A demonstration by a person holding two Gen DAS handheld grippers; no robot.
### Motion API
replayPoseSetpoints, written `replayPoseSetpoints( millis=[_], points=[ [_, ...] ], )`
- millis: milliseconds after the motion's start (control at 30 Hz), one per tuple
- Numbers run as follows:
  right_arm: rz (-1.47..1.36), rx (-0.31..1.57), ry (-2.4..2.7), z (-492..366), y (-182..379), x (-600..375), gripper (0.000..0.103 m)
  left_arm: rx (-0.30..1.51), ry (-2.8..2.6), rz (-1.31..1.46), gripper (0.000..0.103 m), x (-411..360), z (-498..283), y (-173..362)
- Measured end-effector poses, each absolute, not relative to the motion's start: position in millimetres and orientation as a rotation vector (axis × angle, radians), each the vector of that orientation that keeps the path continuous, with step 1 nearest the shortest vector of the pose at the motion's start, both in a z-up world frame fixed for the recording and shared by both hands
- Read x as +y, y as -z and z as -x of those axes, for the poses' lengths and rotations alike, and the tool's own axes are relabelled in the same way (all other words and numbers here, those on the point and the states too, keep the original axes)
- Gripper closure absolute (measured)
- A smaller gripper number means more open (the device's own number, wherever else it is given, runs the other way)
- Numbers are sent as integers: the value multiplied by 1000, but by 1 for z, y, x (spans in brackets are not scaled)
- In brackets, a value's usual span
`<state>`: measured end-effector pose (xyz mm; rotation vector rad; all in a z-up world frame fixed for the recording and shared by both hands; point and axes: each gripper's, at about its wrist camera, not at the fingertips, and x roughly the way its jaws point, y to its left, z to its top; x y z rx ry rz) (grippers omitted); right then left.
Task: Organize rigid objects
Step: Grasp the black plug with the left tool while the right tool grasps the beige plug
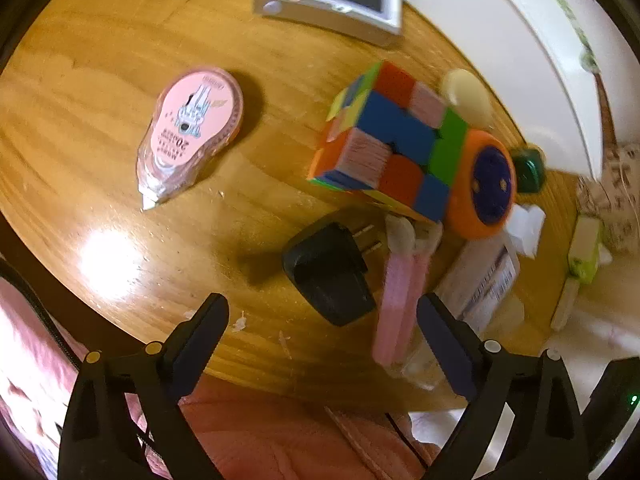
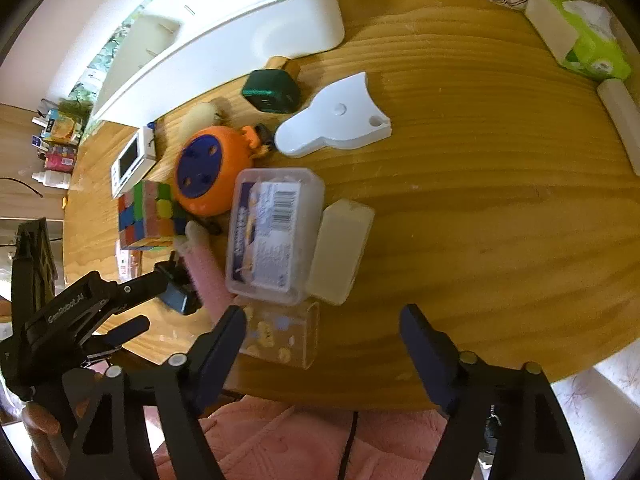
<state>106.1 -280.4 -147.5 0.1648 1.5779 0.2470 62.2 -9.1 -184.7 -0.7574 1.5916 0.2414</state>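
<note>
Rigid items on a round wooden surface (image 2: pixel 480 220), with both grippers above its near edge.

The left gripper (image 1: pixel 322 340) was seen with jaws spread wide, nothing held, a black plug adapter (image 1: pixel 328 272) lying on the surface between them. The right gripper (image 2: pixel 324 340) was seen with jaws apart and empty, just short of a clear lidded box (image 2: pixel 272 236). A colour cube (image 1: pixel 384 140) was found touching an orange and blue disc (image 1: pixel 484 184); a pink tape dispenser (image 1: pixel 192 128) lay well apart. A white bin (image 2: pixel 240 28) was noted at the far edge.
</note>
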Motion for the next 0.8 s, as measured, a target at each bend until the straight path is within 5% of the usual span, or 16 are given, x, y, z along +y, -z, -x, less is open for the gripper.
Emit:
replayPoseSetpoints(
  millis=[500,800],
  points=[
    [-245,1678,-270,-146,177,-312,55,1540,-409,876,26,4,-46,205],
    [-281,1685,-295,-154,184,-297,71,1508,-414,945,51,-1,-61,195]
  ],
)
